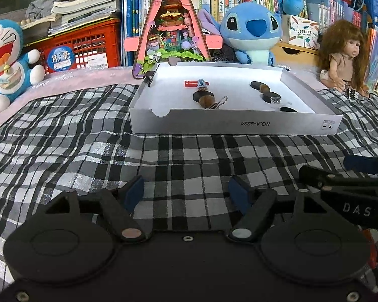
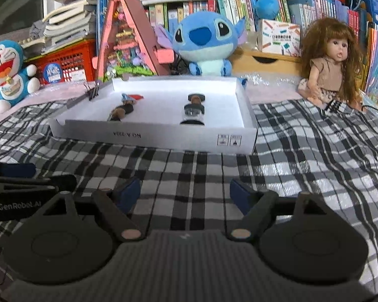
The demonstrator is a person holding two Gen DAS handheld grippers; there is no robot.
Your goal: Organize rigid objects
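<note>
A shallow white box [image 1: 229, 124] [image 2: 163, 136] lies on the checked cloth ahead of both grippers. Inside it are black discs [image 1: 202, 95], walnuts [image 1: 207, 100], a red lighter [image 1: 190, 84], a small blue figure [image 1: 201, 83], a binder clip [image 1: 219, 102] and a clear cup [image 1: 275, 100]. In the right wrist view the same small items show in two rows [image 2: 122, 109] [image 2: 194, 112]. My left gripper [image 1: 185, 193] is open and empty, low over the cloth. My right gripper [image 2: 185, 193] is open and empty, beside the left one.
A Doraemon plush [image 1: 5, 60], a pink triangular model house [image 1: 170, 25], a Stitch plush [image 1: 252, 30] and a doll [image 1: 345, 55] stand behind the box. Red crates and bookshelves fill the back. A black clip [image 2: 93, 91] is on the box's left rim.
</note>
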